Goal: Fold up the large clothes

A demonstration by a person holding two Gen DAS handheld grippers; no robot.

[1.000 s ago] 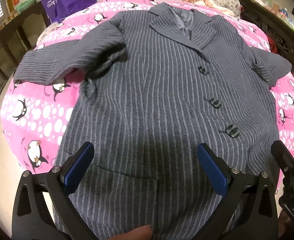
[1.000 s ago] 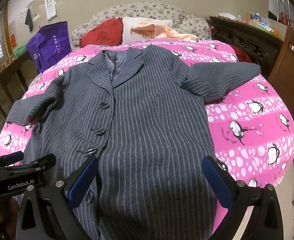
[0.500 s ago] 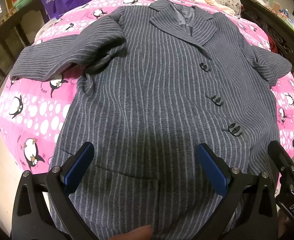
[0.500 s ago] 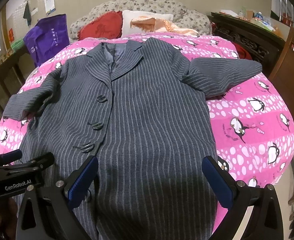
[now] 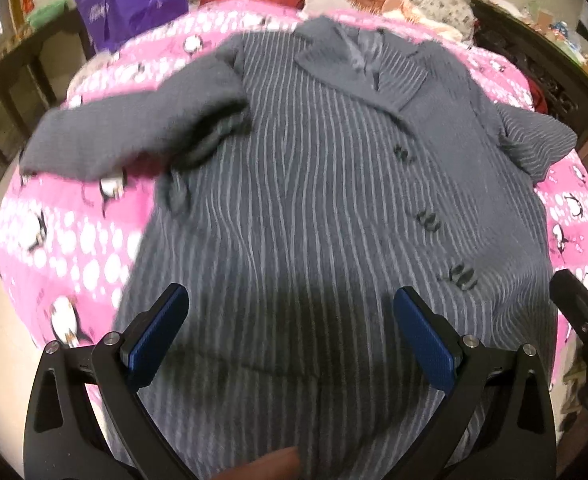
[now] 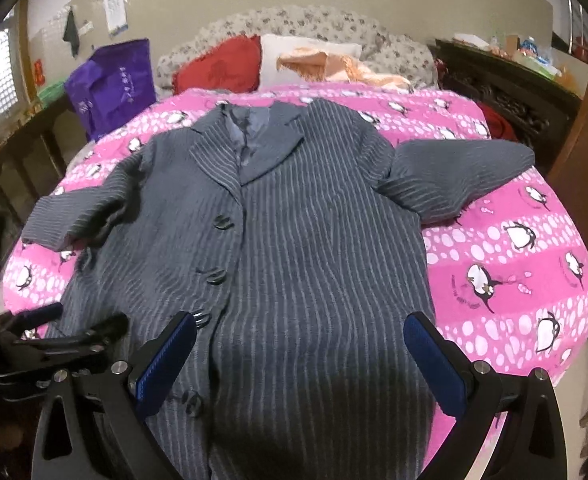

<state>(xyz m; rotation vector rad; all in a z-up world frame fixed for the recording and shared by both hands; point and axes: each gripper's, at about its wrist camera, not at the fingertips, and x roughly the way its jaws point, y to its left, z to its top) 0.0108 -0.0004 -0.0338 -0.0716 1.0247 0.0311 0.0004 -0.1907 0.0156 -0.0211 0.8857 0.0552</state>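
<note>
Grey pinstriped wool coat (image 5: 314, 208) lies spread face up across the middle of the frame on a pink penguin-print bedspread (image 6: 514, 248), sleeves out to either side. Left gripper (image 5: 290, 320) and right gripper (image 6: 300, 346) hover over its lower hem, jaws wide apart, gripping nothing. Purple bag (image 6: 110, 88) sits upper left.

Your right gripper (image 6: 300, 354) hovers spread wide over the coat's (image 6: 294, 248) lower half. The coat lies face up, buttoned, across the bed (image 6: 534, 264), collar toward the headboard end, sleeves out sideways. Left gripper (image 6: 60, 338) sits at the bed's left edge.
</note>
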